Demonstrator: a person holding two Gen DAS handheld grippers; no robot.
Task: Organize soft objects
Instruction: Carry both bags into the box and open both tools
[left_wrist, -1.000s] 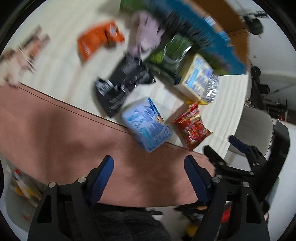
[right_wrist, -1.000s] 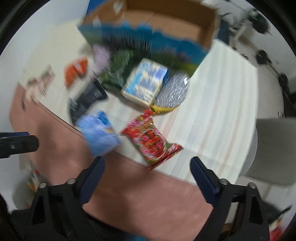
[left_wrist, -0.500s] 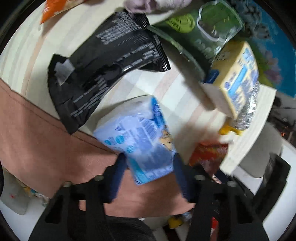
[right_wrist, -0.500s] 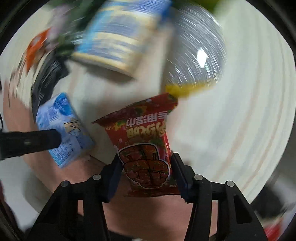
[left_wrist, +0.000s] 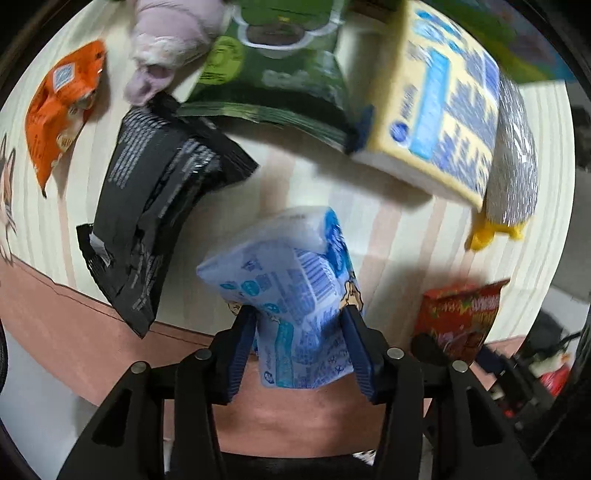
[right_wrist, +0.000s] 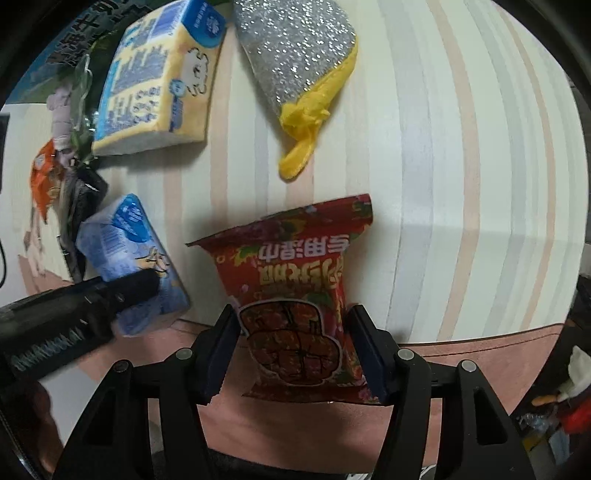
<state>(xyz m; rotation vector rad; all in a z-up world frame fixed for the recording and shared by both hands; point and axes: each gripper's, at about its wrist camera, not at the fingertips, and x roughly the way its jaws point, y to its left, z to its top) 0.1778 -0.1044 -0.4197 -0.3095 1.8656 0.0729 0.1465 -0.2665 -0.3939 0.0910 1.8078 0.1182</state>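
Left tool: my left gripper (left_wrist: 297, 334) has its dark blue pads pressed against both sides of the pale blue plastic tissue pack (left_wrist: 291, 291), low centre of the left view.
Right tool: my right gripper (right_wrist: 291, 339) is narrowed around the red crinkly wet-wipe pouch (right_wrist: 295, 295), low centre of the right view; the pads touch its edges, but I cannot tell how firmly.
Slip risk: both grips sit at the packs' near ends, so I judge either could pivot or slide out when lifted.
Crush risk: soft filling may give, loosening the hold.
Neighbours: the black foil bag (left_wrist: 155, 206) lies just left of the blue pack; dragging could snag it.
Table edge: both packs overhang the striped cloth (right_wrist: 461, 184), so a drop may fall off.
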